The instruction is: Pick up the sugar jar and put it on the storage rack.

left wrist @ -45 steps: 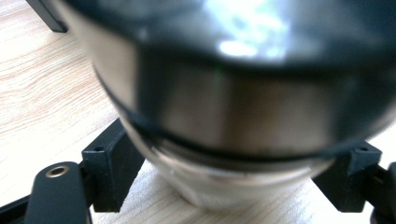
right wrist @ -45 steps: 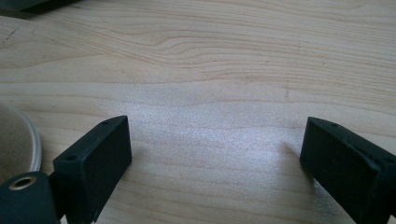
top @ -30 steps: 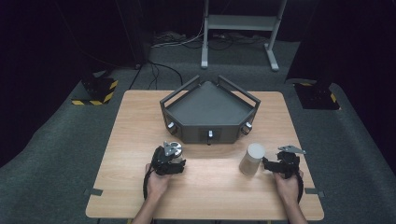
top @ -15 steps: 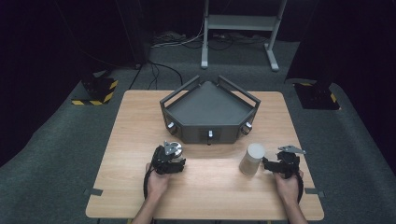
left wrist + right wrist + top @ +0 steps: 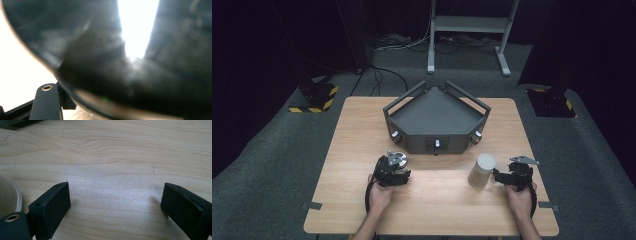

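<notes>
A wooden counter stands on grey carpet in a dark room, seen from above. Near its far middle sits a dark grey, wedge-shaped tray with raised rails and small knobs along its front wall.

A person's forearms come in from the bottom edge. The left hand holds the left gripper on the counter just in front of the tray's left front corner. From above, a small dark object with a pale round top sits at the gripper's tip. In the left gripper view, a large, blurred dark rounded object sits right against the camera, with a bright gap beside it. The jaws have just been closing and now stand at their narrowest, clamped on this dark object; what it is cannot be made out.

The right hand holds the right gripper at the counter's right side. A pale cylinder stands upright just to its left. In the right gripper view, the two black jaws stand wide apart over bare wood grain with nothing between them; the cylinder's pale curved edge appears beside one jaw, outside the gap.
</notes>
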